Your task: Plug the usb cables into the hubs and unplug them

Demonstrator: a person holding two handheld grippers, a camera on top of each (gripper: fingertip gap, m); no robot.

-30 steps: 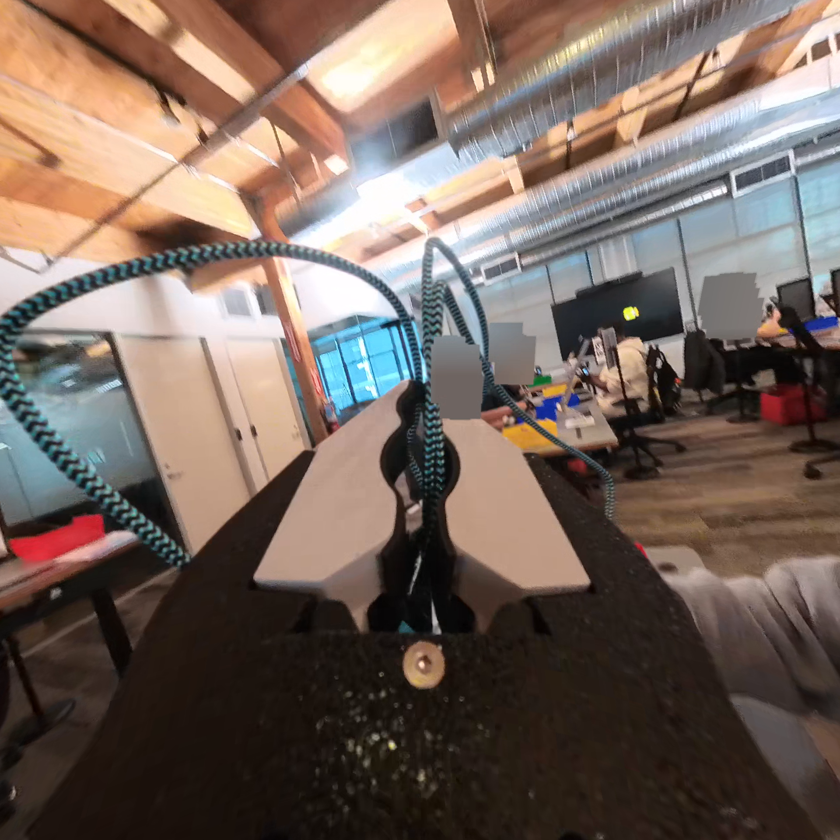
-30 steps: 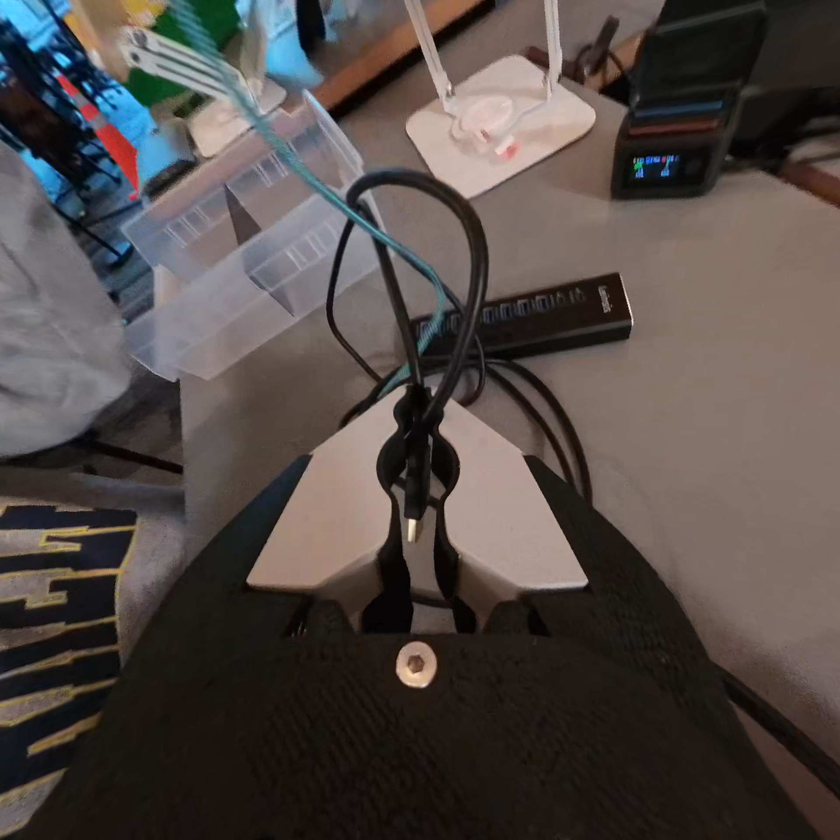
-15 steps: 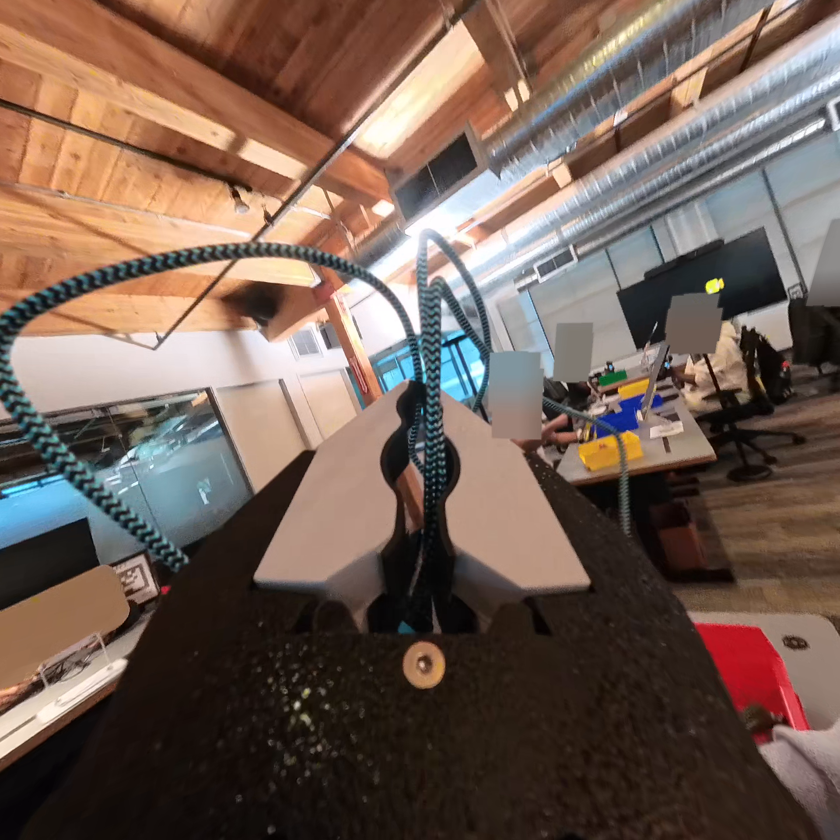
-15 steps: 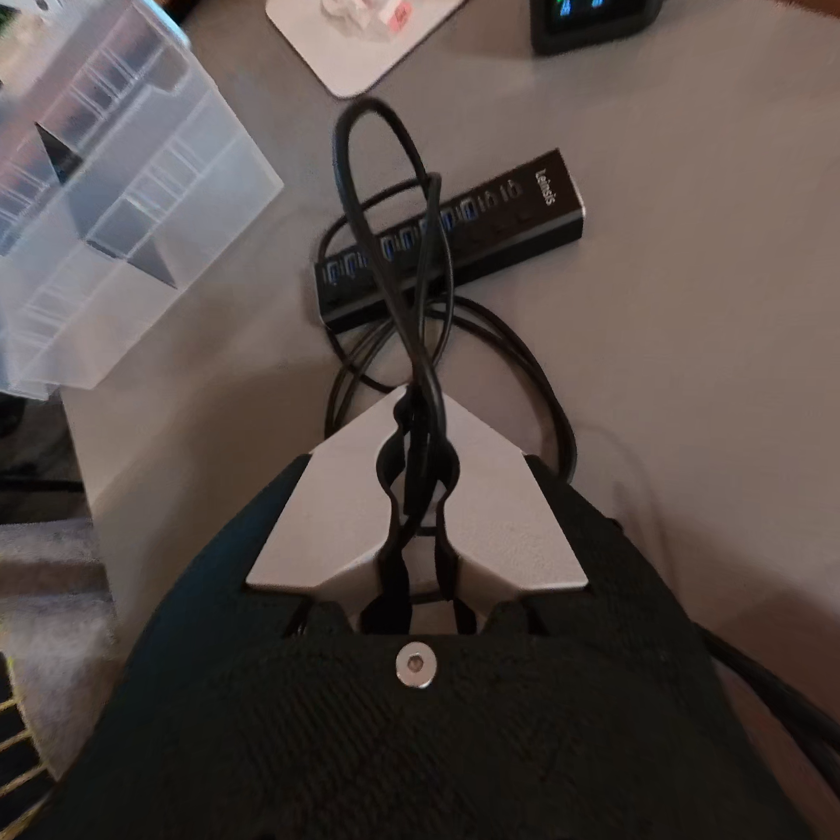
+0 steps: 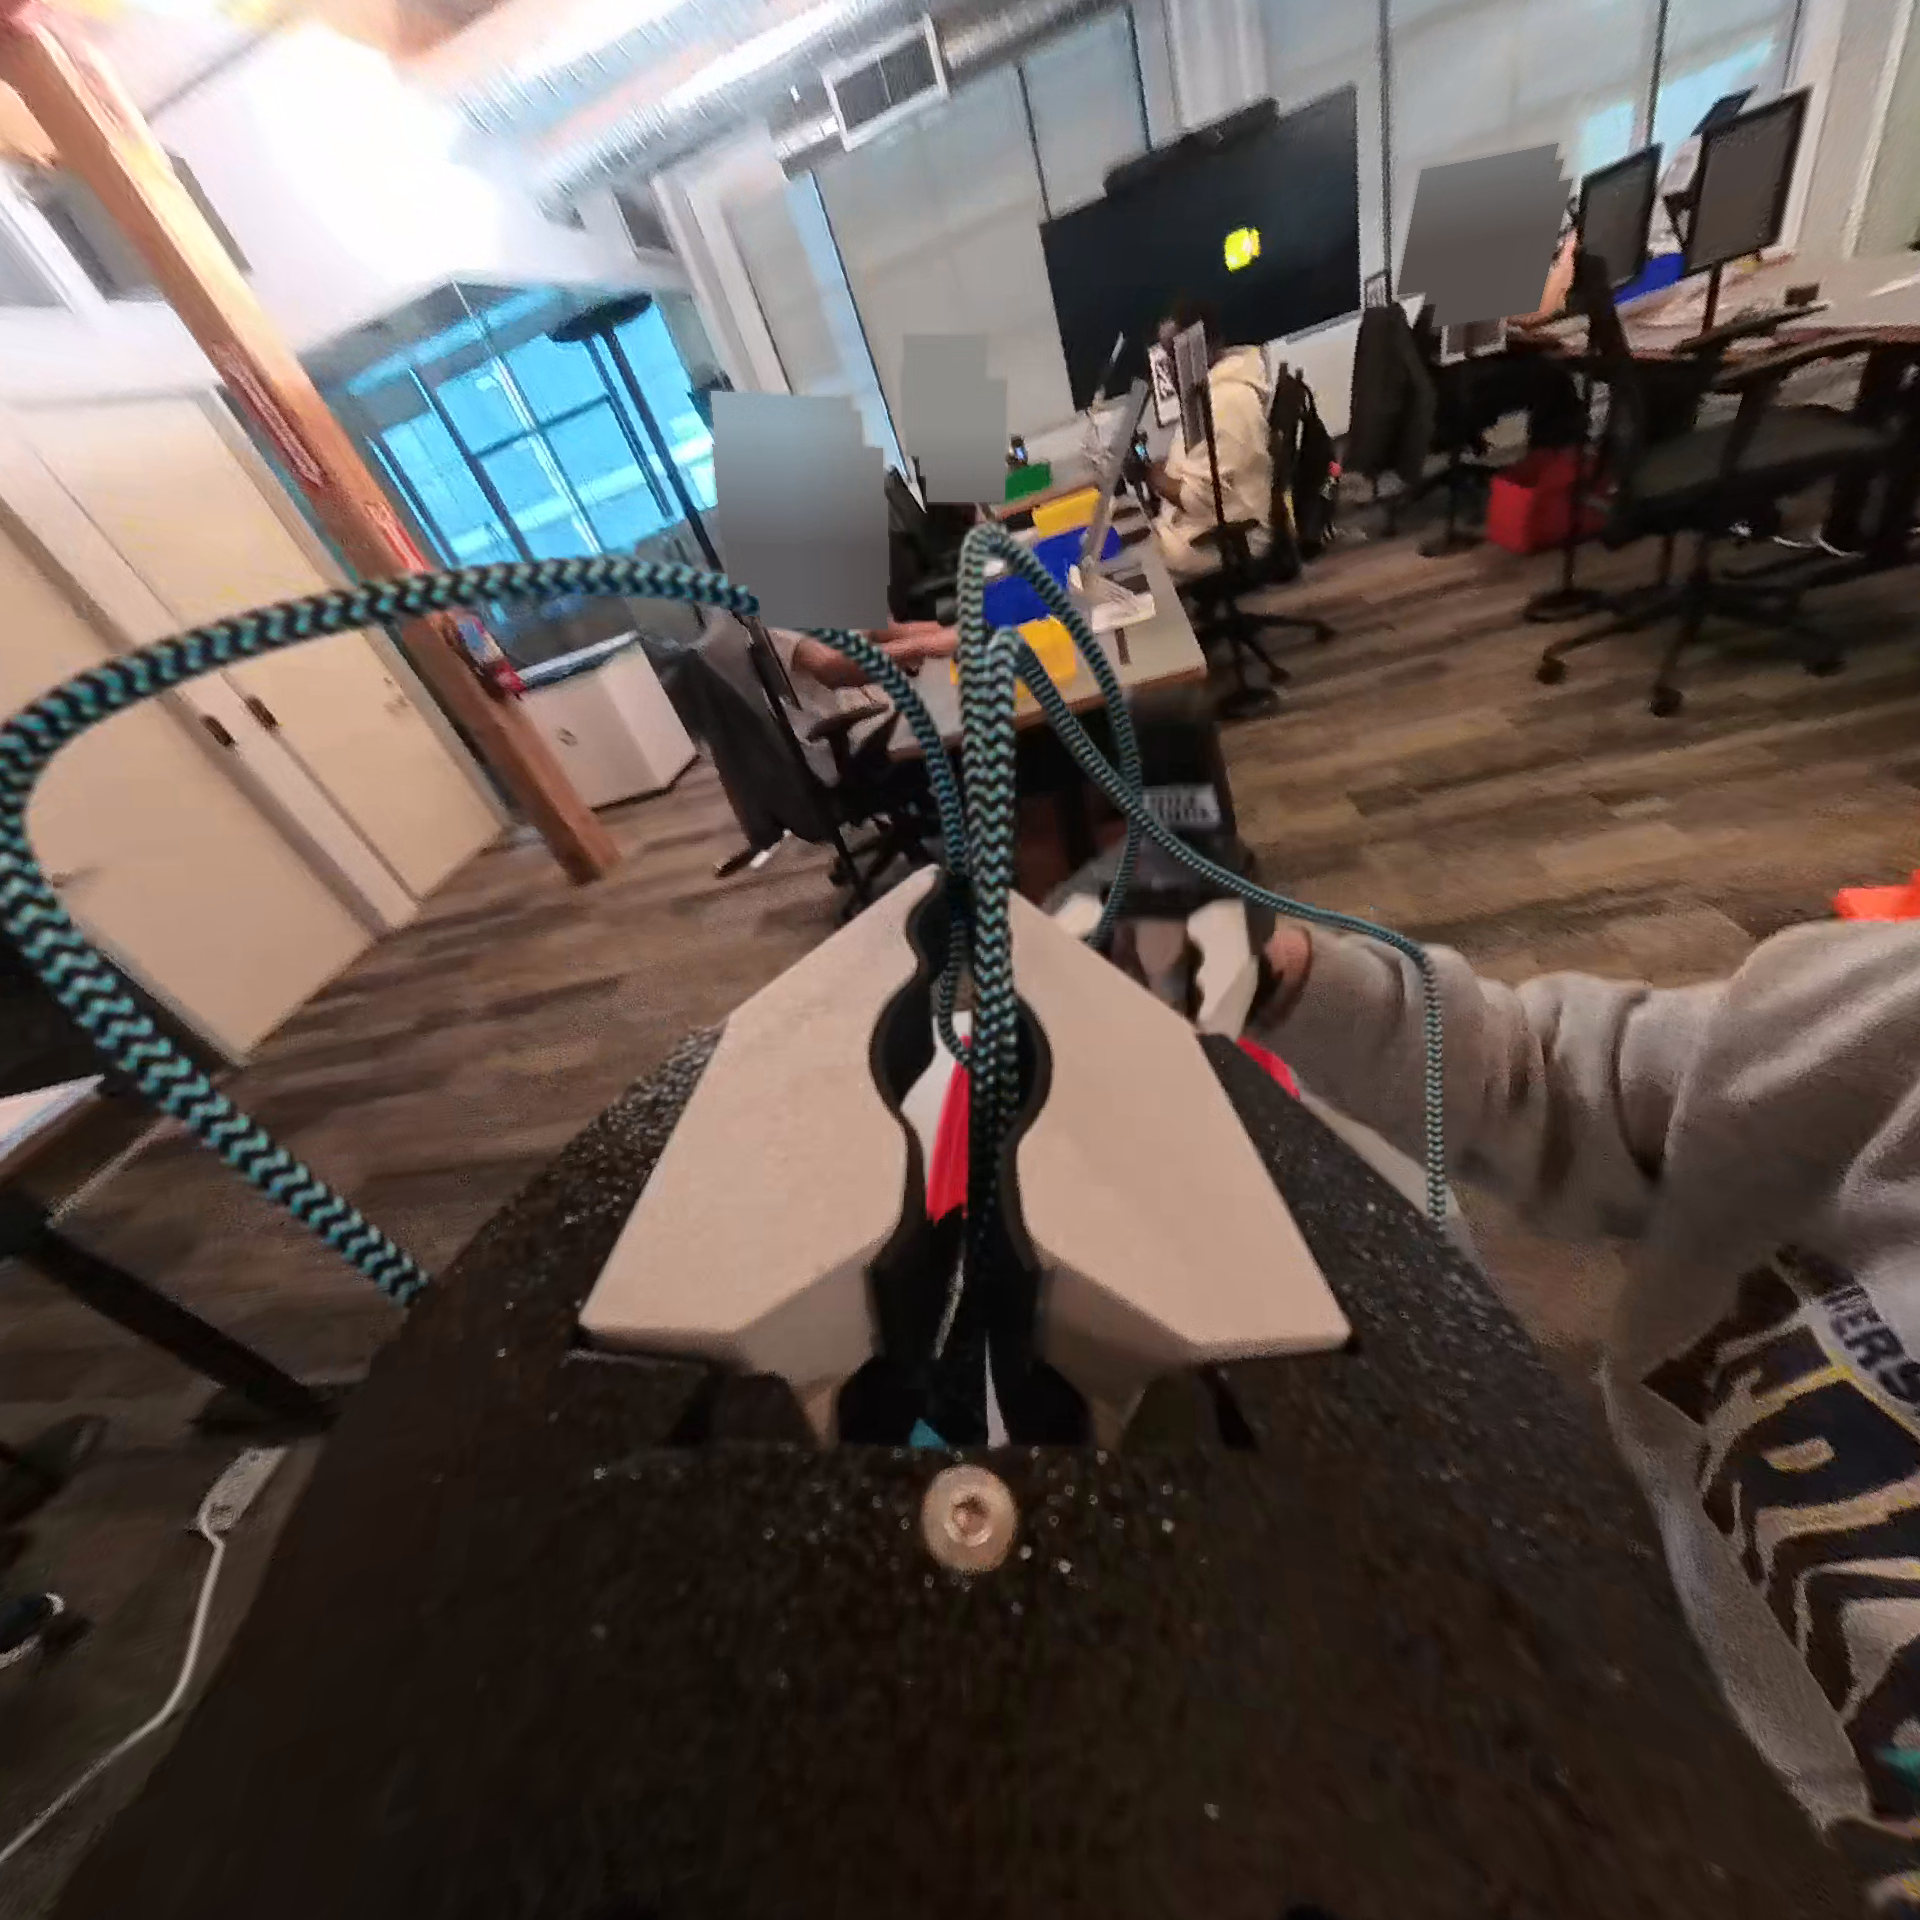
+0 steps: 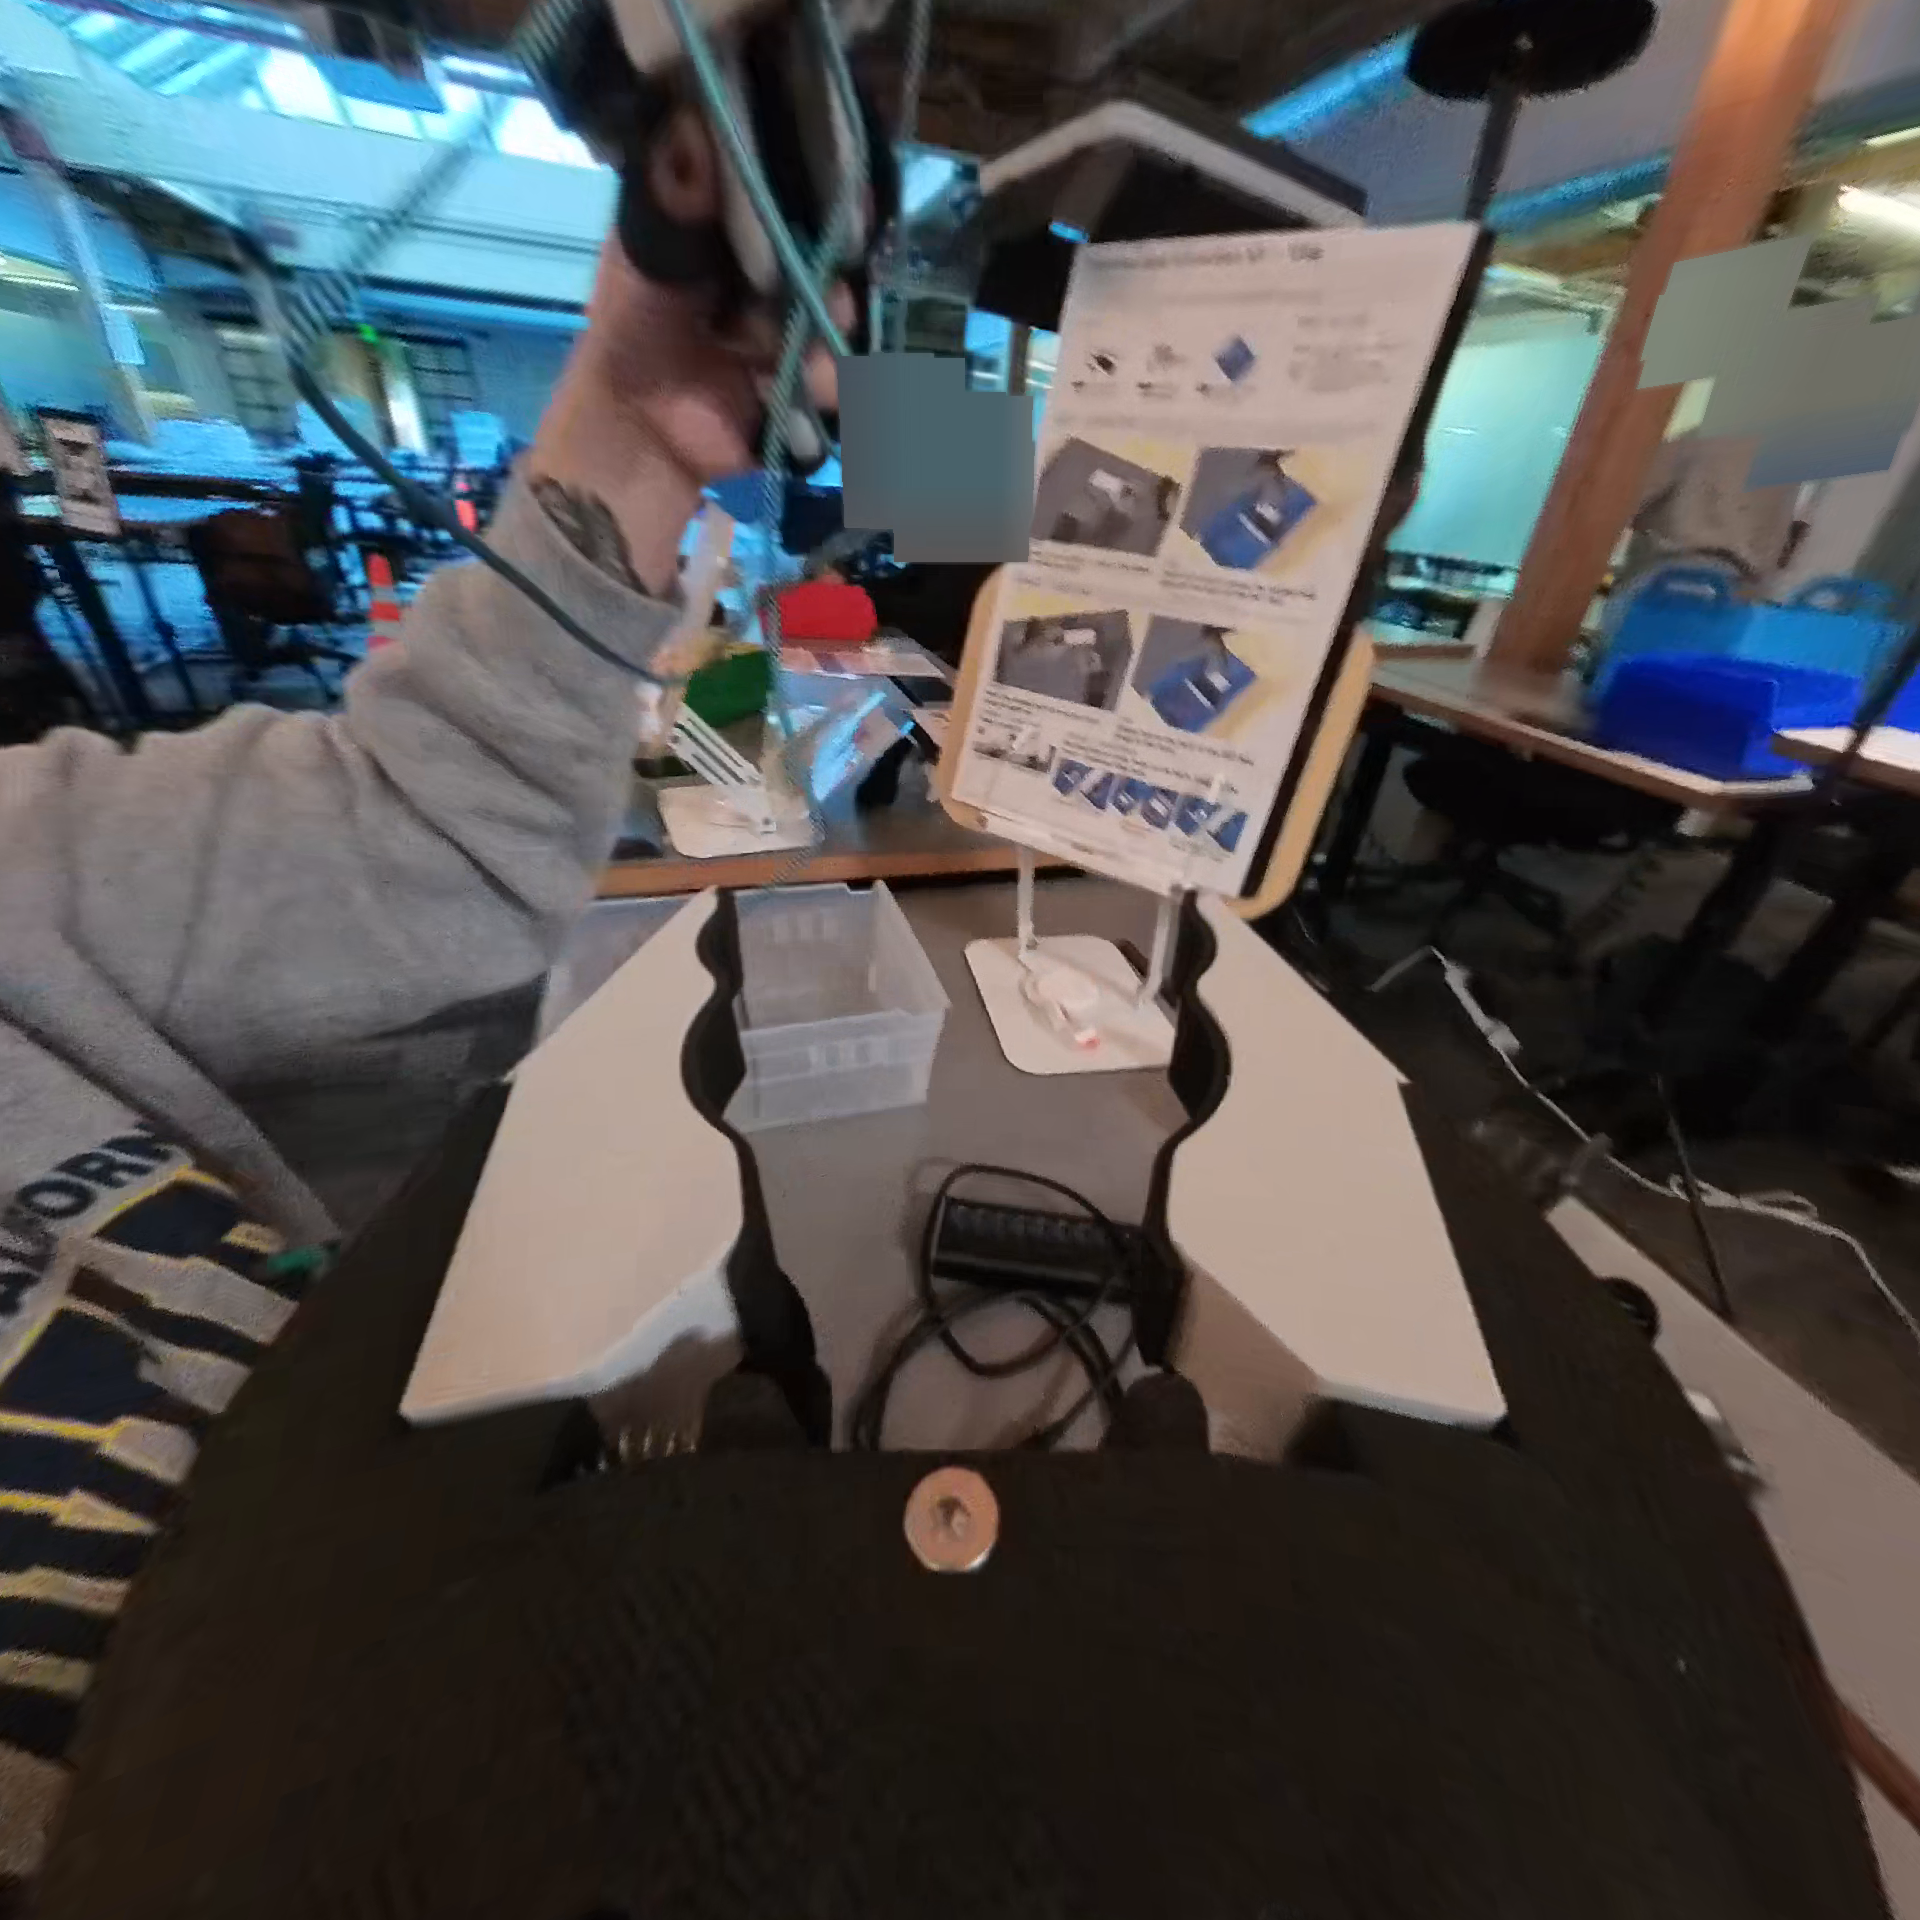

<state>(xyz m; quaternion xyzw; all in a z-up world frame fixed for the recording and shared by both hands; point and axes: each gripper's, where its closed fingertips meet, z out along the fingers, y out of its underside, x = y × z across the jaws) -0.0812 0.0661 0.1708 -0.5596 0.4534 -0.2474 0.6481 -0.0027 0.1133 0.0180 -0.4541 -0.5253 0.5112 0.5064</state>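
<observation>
My left gripper (image 5: 971,914) is shut on a teal-and-black braided usb cable (image 5: 987,790), held high in the air; the cable loops out to both sides. The right wrist view shows that gripper (image 6: 727,125) raised in a hand, the cable (image 6: 800,301) hanging from it. My right gripper (image 6: 956,925) is open and empty above the grey table (image 6: 862,1195). Between its fingers I see the black usb hub (image 6: 1029,1242) lying on the table, with a black cable (image 6: 987,1351) coiled in front of it. I cannot tell whether that cable is plugged in.
A clear plastic bin (image 6: 831,1008) stands behind the hub at the left. A white stand (image 6: 1070,997) holding a printed sheet (image 6: 1195,582) is at the back right. A grey-sleeved arm (image 5: 1558,1070) crosses the left wrist view. Desks, chairs and people fill the room behind. The left gripper's tips are roughly 20 cm from the right gripper's.
My right gripper has opened and let go of the black cable, which now lies by the hub, and has tilted up. My left gripper has swung down from the ceiling toward the room, still holding the braided cable.
</observation>
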